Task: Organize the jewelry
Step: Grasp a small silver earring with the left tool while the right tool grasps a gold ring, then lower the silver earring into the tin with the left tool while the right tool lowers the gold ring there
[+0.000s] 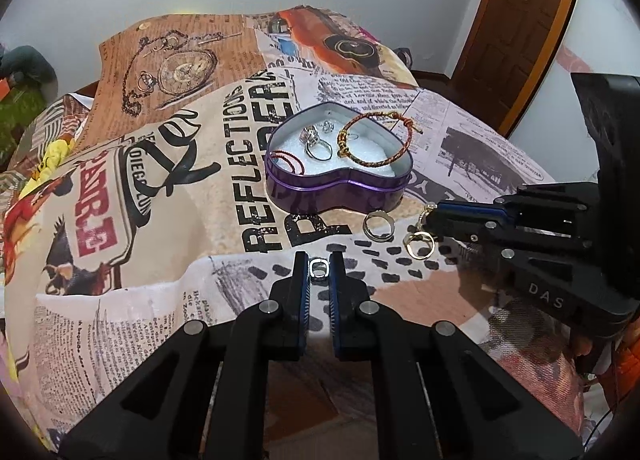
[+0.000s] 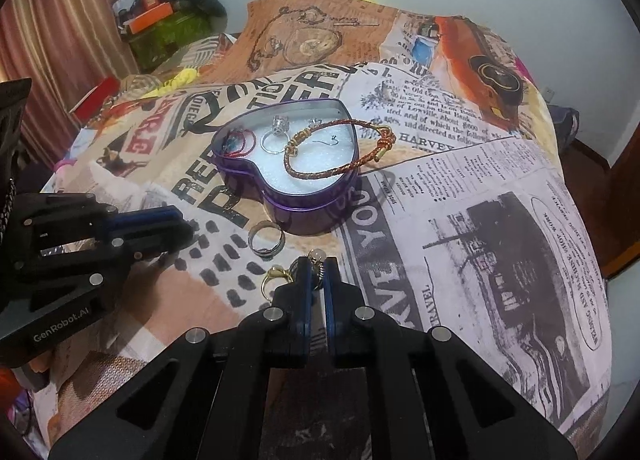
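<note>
A purple heart-shaped tin (image 1: 340, 188) (image 2: 304, 216) lined with white foam holds a braided bracelet (image 1: 376, 136) (image 2: 340, 148), a silver stone ring (image 1: 316, 144) (image 2: 274, 136), a red cord loop (image 1: 286, 162) and small earrings. My left gripper (image 1: 319, 260) is shut on a small silver ring (image 1: 319, 268) near the cloth. My right gripper (image 2: 316, 264) is shut on a small dangling earring (image 2: 317, 258), seen at its tip in the left wrist view (image 1: 428, 212). A wide band ring (image 1: 378, 225) (image 2: 266, 240) and a gold ring (image 1: 419, 244) (image 2: 276, 278) lie on the cloth in front of the tin.
A newspaper-print cloth (image 1: 180, 180) (image 2: 480, 200) covers the rounded surface. A wooden door (image 1: 524, 12) stands at the right, a curtain (image 2: 60, 40) and clutter (image 2: 168, 20) at the left. White wall behind.
</note>
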A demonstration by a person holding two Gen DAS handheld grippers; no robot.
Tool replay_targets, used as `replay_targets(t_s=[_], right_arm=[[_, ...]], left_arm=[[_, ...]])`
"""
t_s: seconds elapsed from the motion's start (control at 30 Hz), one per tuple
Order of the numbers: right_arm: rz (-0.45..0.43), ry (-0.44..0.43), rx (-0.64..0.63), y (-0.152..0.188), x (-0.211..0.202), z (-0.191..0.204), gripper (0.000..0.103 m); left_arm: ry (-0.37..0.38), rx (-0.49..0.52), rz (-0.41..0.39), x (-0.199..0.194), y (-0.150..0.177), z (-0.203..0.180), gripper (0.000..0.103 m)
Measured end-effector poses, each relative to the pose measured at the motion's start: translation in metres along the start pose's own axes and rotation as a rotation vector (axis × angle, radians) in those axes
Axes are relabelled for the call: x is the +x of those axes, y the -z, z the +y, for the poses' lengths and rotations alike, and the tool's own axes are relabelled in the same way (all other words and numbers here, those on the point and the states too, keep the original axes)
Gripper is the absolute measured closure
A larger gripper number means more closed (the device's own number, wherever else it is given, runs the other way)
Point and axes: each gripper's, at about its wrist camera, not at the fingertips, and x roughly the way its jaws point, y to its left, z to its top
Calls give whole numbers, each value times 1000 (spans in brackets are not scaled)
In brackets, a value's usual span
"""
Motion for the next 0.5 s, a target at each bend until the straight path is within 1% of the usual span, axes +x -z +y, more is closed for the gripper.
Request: replay_targets(t_s=[0.27,0.5], right_arm=[[-33,11,11,-3,-15,-1,98],[-89,15,17,-12,-35,-1,98]], left_arm=[[-4,-9,-47,-17,-6,1,95],[-4,2,-102,-34,-17,-3,95]])
